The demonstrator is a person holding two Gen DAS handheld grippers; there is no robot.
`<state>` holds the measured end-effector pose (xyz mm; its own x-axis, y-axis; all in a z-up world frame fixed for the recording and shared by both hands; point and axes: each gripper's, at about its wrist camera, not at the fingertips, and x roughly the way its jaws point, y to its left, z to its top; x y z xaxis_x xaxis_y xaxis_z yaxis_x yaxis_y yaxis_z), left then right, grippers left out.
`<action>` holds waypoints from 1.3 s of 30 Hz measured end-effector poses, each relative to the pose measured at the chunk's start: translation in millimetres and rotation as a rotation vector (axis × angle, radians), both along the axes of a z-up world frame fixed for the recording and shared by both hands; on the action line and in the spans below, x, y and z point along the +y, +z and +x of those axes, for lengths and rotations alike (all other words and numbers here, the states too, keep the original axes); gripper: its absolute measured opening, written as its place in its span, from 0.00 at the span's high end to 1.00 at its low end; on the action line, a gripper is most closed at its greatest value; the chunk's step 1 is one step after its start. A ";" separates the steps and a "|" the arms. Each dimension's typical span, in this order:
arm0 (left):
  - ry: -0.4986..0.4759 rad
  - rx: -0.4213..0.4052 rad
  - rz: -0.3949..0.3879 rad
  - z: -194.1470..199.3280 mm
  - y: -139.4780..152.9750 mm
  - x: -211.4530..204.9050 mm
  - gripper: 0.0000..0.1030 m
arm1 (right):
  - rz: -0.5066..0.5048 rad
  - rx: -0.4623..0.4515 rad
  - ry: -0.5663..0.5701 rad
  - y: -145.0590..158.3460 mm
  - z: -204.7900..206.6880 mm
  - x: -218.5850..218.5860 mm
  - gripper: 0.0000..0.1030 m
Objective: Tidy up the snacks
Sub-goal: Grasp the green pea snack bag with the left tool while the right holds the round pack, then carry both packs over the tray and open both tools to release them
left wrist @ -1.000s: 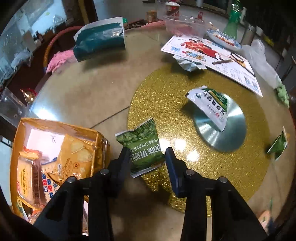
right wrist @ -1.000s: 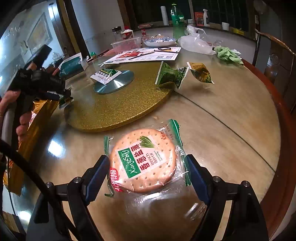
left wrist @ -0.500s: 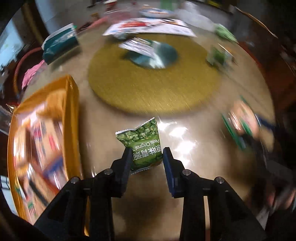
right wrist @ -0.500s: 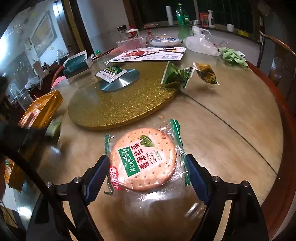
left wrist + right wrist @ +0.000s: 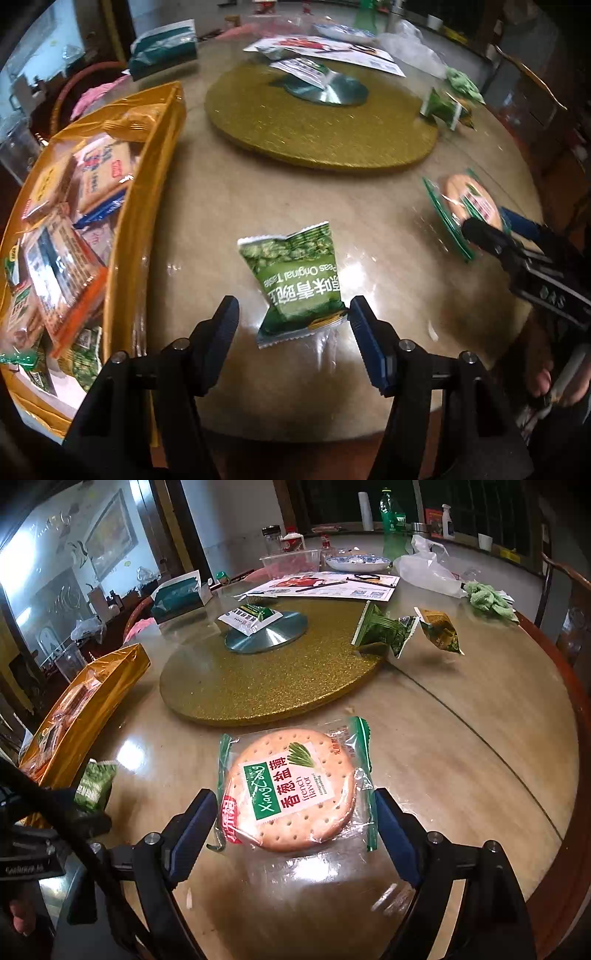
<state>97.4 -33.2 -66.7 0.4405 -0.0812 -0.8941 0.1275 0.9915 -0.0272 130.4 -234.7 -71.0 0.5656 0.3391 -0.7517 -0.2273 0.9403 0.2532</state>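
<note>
A green pea snack packet [image 5: 297, 278] lies on the table between the fingers of my left gripper [image 5: 293, 315], which is open around it. It also shows in the right wrist view [image 5: 94, 784]. A golden box [image 5: 155, 155] full of snack packets stands just left of it. A round cracker in clear wrap [image 5: 291, 788] lies between the fingers of my right gripper [image 5: 295, 812], which is open, its pads beside the wrapper edges. The cracker also shows in the left wrist view [image 5: 467, 197].
A gold glitter turntable [image 5: 266, 679] with a silver disc and a white-green packet [image 5: 251, 618] fills the table's middle. Two more packets, green [image 5: 384, 631] and yellow-green [image 5: 441, 631], lie at its right rim. Papers, a bowl, bottles and a plastic bag stand at the back.
My left gripper carried the pea packet off the turntable toward the near table edge by the golden box, then opened and let it go. The right gripper and cracker have not moved.
</note>
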 end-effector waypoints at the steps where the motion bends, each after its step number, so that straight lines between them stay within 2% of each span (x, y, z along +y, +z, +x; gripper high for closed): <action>1: 0.000 -0.001 -0.003 1.4 1.1 0.7 0.38 | -0.003 0.000 0.002 -0.1 0.1 0.8 0.15; 7: -0.005 0.001 -0.061 -2.1 11.1 6.5 0.38 | -0.077 0.004 0.001 -1.2 1.2 12.0 0.12; 10: 0.046 -0.014 -0.123 -1.4 15.3 18.4 0.38 | -0.072 0.006 -0.005 -1.4 1.5 10.6 0.12; 12: 0.074 -0.021 -0.136 1.3 14.0 21.4 0.46 | -0.073 0.003 -0.013 -1.3 1.7 9.7 0.16; 13: 0.082 -0.016 -0.129 2.1 11.8 21.7 0.60 | -0.072 0.001 -0.014 -1.3 1.4 9.3 0.17; 18: 0.073 -0.022 -0.114 -5.1 11.1 19.4 0.62 | -0.043 -0.006 -0.029 -0.3 0.6 3.8 0.29; 22: 0.071 -0.024 -0.157 -17.6 14.5 20.9 0.63 | -0.001 -0.016 -0.031 1.1 -1.6 -1.8 0.31; 26: 0.069 -0.029 -0.200 -31.4 21.3 24.3 0.63 | 0.068 -0.066 -0.017 8.4 -8.4 -9.0 0.33; 31: 0.072 -0.054 -0.227 -52.5 44.5 37.8 0.63 | 0.119 -0.076 0.009 15.2 -13.4 -6.3 0.34; 34: 0.117 -0.100 -0.228 -68.0 66.7 65.9 0.63 | 0.223 -0.056 0.076 25.2 -18.7 8.1 0.34; 39: 0.252 -0.151 -0.206 -83.4 87.2 127.7 0.63 | 0.302 -0.087 0.235 57.6 -28.7 64.1 0.34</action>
